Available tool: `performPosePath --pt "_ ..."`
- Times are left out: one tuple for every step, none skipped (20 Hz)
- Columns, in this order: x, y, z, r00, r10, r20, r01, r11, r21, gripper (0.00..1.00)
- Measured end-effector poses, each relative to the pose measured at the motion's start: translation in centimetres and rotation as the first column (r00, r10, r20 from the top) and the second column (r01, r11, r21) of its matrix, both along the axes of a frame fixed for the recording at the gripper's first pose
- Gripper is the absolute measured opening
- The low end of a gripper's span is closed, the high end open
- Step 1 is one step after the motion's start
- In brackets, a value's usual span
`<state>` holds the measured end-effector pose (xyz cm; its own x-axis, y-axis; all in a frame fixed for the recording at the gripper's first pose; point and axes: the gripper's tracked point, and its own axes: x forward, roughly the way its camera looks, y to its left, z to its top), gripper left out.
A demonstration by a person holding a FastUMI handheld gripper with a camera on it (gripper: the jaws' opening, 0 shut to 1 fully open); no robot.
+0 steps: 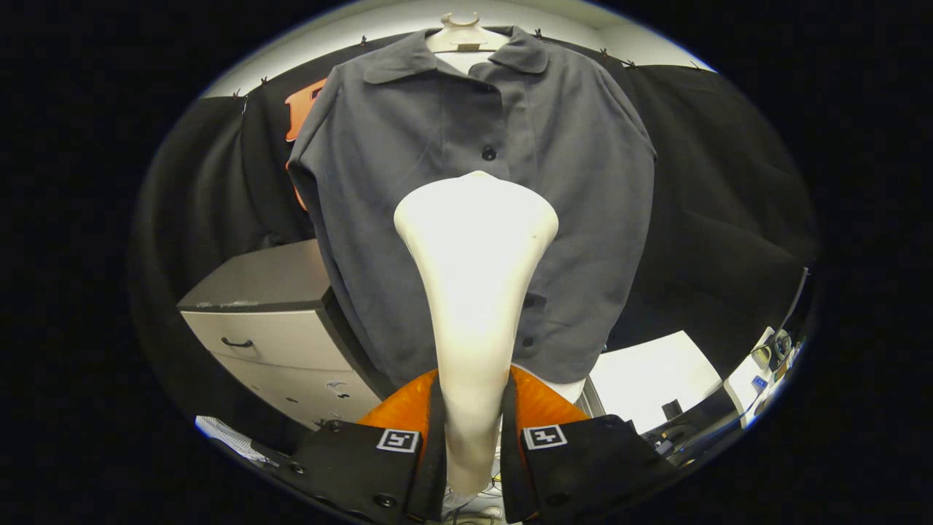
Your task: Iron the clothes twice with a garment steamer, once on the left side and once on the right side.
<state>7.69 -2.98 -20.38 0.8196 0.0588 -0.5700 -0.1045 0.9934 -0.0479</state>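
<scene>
A grey button-up shirt (408, 182) hangs on a pale hanger (459, 33) against the black cloth wall, straight ahead of me. My gripper (472, 430) is shut on the handle of a white garment steamer (474, 248), both fingers pressing its narrow neck. The steamer's wide head rises up from between the fingers and covers the middle of the shirt's front, just under the upper button (488, 154). I cannot tell whether the head touches the fabric.
A pale drawer cabinet (270, 321) with a dark handle stands beyond the left finger, beside the shirt's lower left hem. A white tabletop (656, 372) with small items lies beyond the right finger. Black cloth (721, 219) drapes behind the shirt.
</scene>
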Motion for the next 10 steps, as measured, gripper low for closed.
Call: performPosePath --pt "0.5 -0.2 1.2 1.0 0.004 0.019 -0.004 1.0 -0.007 0.38" --pt "1.0 -0.3 2.1 0.999 0.009 0.034 -0.009 1.0 -0.012 0.38" --pt "1.5 -0.3 3.2 0.999 0.014 0.05 -0.013 1.0 -0.013 0.38" --pt "1.9 -0.6 4.2 0.998 0.016 0.064 -0.015 1.0 -0.012 0.38" --pt "2.4 -0.7 5.2 0.997 0.02 0.079 -0.019 1.0 -0.013 0.38" --pt "3.0 -1.0 6.2 0.995 0.023 0.093 -0.022 1.0 -0.01 0.38" --pt "3.6 -1.2 7.3 0.994 0.024 0.105 -0.023 1.0 -0.009 0.38" --pt "4.1 -1.6 8.2 0.993 0.025 0.119 -0.023 1.0 -0.01 0.38" --pt "4.7 -2.0 9.3 0.991 0.022 0.134 -0.021 1.0 -0.011 0.38" --pt "5.4 -2.6 10.2 0.988 0.024 0.152 -0.022 1.0 -0.012 0.38"
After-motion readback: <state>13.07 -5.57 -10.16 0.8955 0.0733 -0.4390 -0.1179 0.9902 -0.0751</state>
